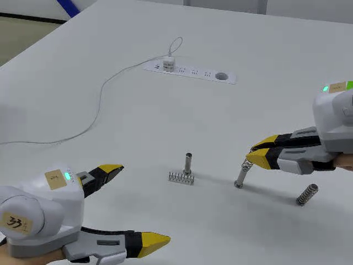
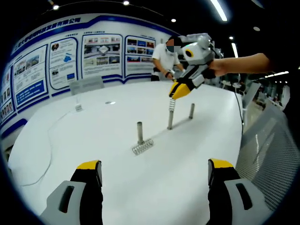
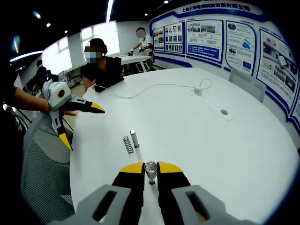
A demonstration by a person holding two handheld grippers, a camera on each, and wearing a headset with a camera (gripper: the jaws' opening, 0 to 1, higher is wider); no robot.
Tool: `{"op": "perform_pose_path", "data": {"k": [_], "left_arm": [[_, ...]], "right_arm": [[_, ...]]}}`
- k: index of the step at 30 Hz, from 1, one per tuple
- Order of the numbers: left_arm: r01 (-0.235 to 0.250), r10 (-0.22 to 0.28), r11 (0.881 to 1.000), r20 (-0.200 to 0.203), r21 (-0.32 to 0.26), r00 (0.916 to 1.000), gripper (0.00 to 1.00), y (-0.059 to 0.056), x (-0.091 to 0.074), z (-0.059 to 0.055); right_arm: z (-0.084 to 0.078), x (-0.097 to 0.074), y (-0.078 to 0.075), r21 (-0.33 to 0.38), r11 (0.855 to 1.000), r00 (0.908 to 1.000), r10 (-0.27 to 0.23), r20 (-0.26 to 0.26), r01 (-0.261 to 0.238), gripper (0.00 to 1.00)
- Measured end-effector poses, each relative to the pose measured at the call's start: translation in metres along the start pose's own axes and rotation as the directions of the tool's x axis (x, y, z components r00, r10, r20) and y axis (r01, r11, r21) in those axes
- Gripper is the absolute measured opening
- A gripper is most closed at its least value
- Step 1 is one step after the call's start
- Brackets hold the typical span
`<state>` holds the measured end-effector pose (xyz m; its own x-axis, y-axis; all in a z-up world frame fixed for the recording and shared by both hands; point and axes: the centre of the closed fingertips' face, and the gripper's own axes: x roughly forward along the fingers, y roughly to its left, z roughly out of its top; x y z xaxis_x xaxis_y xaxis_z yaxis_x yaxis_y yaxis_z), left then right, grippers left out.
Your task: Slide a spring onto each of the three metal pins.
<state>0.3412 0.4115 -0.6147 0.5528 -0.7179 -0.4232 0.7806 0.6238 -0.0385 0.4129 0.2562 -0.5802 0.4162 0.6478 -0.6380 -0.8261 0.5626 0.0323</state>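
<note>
Right hand-held gripper (image 1: 252, 155) clamped on small coiled steel spring (image 1: 247, 165), held at the top of a grey metal pin (image 1: 241, 178) standing on the white bench (image 1: 165, 121). Keep coil coaxial with pin — lower slowly, release late. Left hand-held gripper (image 1: 144, 203) wide open — empty.

Large white tabletop (image 1: 265, 49). Power strip (image 1: 190, 72) lies on far part, thin white cable (image 1: 99, 105) trails left from it. Beige floor (image 1: 19, 33) past tabletop corner. Blue-trimmed display boards (image 2: 101, 51) in curved row behind. Dark ceiling with strip lights (image 2: 219, 9) and small spots. Bright window (image 3: 101, 35) at far end. Grey mesh chair (image 2: 267, 140) beside tabletop. Person (image 3: 101, 68) sits at far edge.
</note>
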Motion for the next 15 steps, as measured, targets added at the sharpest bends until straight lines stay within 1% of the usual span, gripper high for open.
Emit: {"op": "perform_pose_path", "data": {"k": [4,6,11,13,15], "left_arm": [[0.009,-0.009,1.000,0.003,0.001,1.0000,0.97,-0.0024,0.0005,0.0002],[0.009,-0.009,1.000,-0.003,0.004,1.0000,0.98,-0.0025,0.0009,-0.0009],[0.036,-0.036,0.999,-0.018,0.017,0.9992,1.00,-0.0094,0.0034,-0.0040],[0.033,-0.033,0.999,-0.021,0.016,0.9992,1.00,-0.0084,0.0033,-0.0049],[0.025,-0.025,1.000,-0.015,0.007,0.9996,1.00,-0.0064,0.0026,-0.0040]], "right_arm": [[0.0000,0.0012,-0.0001,-0.005,1.000,1.0000,-0.001,-0.002,0.001,0.10],[0.0001,0.0018,-0.0007,-0.004,1.000,1.0000,-0.004,-0.002,0.004,0.10],[-0.0001,0.0020,0.0006,-0.008,1.000,1.0000,0.001,-0.007,-0.001,0.10],[-0.0012,0.0022,0.0016,-0.008,1.000,0.9999,0.002,-0.012,-0.002,0.10],[-0.0019,0.0028,0.0026,-0.006,1.000,0.9999,0.004,-0.013,-0.004,0.10]]}}
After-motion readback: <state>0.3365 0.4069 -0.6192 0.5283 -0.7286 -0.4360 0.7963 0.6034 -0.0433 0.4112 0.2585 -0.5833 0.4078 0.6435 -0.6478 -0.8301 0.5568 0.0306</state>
